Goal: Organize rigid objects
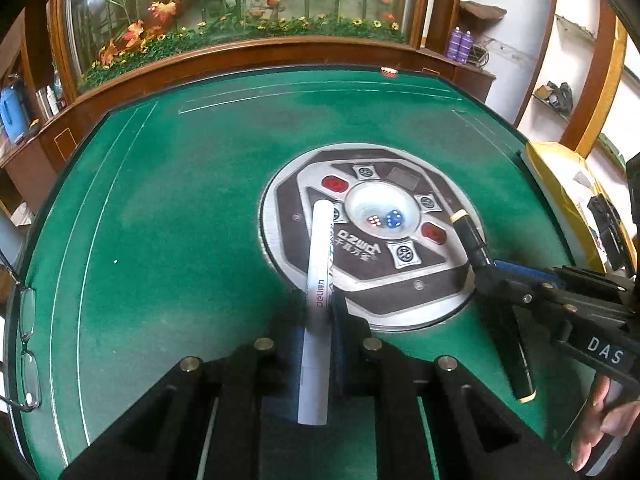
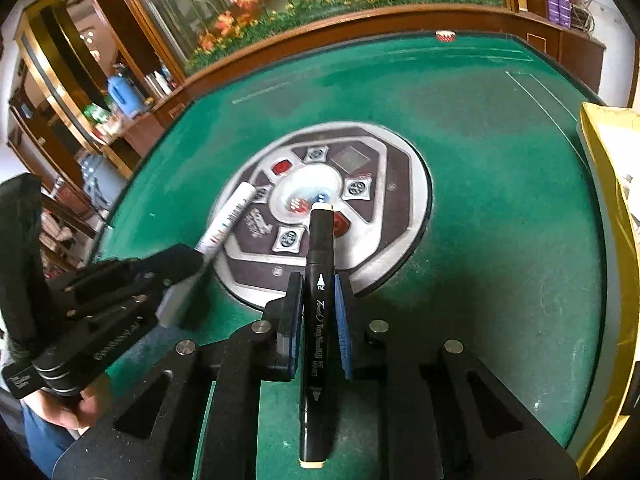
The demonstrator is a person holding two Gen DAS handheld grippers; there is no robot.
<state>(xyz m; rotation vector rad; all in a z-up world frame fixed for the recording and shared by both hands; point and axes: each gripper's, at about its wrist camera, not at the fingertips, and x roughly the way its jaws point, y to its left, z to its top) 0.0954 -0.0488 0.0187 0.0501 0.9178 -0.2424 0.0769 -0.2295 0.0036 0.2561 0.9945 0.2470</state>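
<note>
Green felt covers the mahjong table (image 1: 168,208), with a round control panel (image 1: 372,240) at its centre and a dice bowl (image 1: 380,208) holding two dice; a flower display behind glass (image 1: 240,4) fills the background. A yellow-edged box (image 2: 608,168) stands at the table's right edge, and it is judged to be the likely place for the pens, though nothing confirms this.

Both pens are already held. The left gripper (image 1: 320,312) is closed on a white marker (image 1: 318,300), whose long axis runs straight forward between the jaws, its far end over the panel and its near end back toward the camera. The right gripper (image 2: 318,312) is clamped on a black marker (image 2: 316,320), likewise lying along the fingers, its cream-capped tip reaching toward the dice bowl.

In the left wrist view the right gripper (image 1: 496,276) is seen to the right, just beside the panel's rim, the two tools near but apart. The box lies to the right of both, so the right hand is the nearer one. Each pen is gripped near mid-length and points forward, so a wrist turn would be needed to lay it sideways.
</note>
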